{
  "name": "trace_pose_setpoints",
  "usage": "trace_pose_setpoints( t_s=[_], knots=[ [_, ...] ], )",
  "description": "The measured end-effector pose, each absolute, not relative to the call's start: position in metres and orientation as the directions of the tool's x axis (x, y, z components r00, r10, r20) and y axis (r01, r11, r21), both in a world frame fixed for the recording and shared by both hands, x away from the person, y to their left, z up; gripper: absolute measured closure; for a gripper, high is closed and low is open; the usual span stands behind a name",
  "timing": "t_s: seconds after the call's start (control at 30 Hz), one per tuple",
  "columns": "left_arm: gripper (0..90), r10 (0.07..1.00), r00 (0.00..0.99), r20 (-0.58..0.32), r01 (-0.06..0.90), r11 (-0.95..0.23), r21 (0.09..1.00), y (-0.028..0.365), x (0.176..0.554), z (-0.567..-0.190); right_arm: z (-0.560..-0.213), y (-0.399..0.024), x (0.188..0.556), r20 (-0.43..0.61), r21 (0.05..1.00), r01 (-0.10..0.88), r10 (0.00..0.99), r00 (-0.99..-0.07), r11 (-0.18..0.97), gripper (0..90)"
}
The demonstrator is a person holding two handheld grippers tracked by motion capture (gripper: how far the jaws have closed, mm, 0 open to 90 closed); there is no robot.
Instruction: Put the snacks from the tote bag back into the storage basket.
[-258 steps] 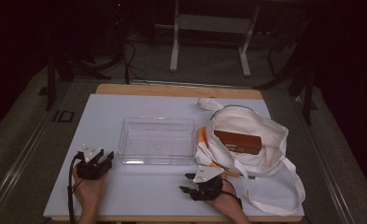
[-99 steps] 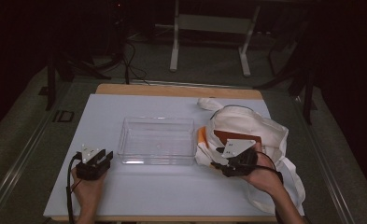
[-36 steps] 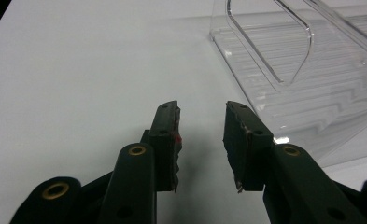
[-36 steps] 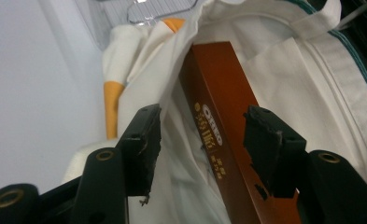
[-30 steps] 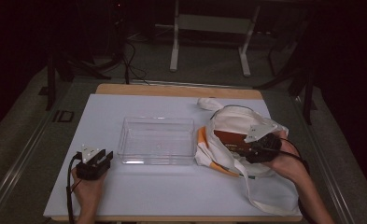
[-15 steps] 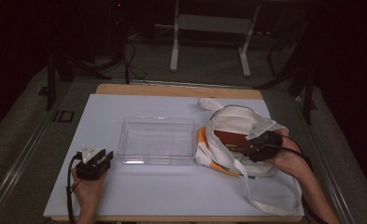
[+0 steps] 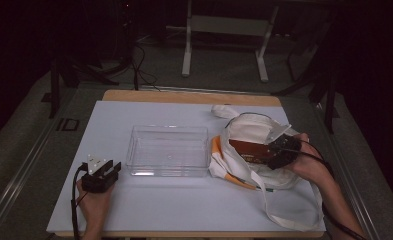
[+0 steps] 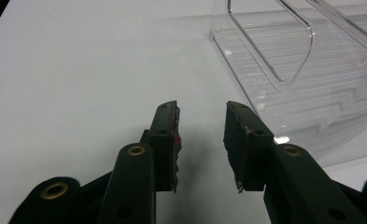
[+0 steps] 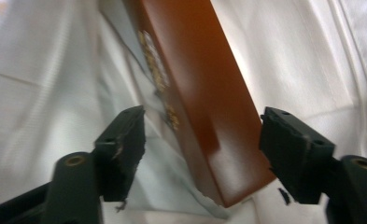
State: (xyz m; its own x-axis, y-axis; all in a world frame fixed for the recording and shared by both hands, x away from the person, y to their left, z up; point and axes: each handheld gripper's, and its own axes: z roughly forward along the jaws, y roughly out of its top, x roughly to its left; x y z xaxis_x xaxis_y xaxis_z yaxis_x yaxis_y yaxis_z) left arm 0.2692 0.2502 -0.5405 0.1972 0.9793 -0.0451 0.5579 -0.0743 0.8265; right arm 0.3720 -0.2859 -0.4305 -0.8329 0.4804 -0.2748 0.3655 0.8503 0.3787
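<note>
We see the right gripper reaching into the mouth of a white cloth bag that lies just to the right of the clear plastic tray, the landmark we take for everything here. Its jaws have just been opening and now stand spread wide, with the near end of a brown box lying between them; in the right gripper view the right-hand pad sits close beside the box's edge and the left-hand pad stands apart from it, so nothing is pinched. The brown box rests inside the bag, to the right of the tray, slanting across the white fabric with gold print along one long side. We see the left gripper resting on the table at the tray's front left corner, held in the person's left hand, its jaws parted with nothing between them and pointing past the tray's near wall. An orange strip of the bag lies against the tray's right wall.
</note>
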Motion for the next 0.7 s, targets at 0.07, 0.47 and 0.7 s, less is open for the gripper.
trace_pose_setpoints(
  t_s=[0.07,0.47,0.7],
  knots=[
    [65.3,0.980,0.196,-0.045,0.559,-0.073,0.826,0.250,0.269,-0.541,-0.434,-0.287,0.379,-0.263,0.357,0.379,0.481,-0.836,0.854,28.2],
    [65.1,0.979,0.197,-0.048,0.559,-0.072,0.826,0.250,0.270,-0.541,-0.446,-0.298,0.408,-0.191,0.288,0.452,0.513,-0.837,0.844,27.4],
    [65.0,0.979,0.197,-0.049,0.560,-0.072,0.825,0.250,0.270,-0.541,-0.454,-0.297,0.416,-0.160,0.277,0.442,0.494,-0.854,0.853,26.5]
  ],
)
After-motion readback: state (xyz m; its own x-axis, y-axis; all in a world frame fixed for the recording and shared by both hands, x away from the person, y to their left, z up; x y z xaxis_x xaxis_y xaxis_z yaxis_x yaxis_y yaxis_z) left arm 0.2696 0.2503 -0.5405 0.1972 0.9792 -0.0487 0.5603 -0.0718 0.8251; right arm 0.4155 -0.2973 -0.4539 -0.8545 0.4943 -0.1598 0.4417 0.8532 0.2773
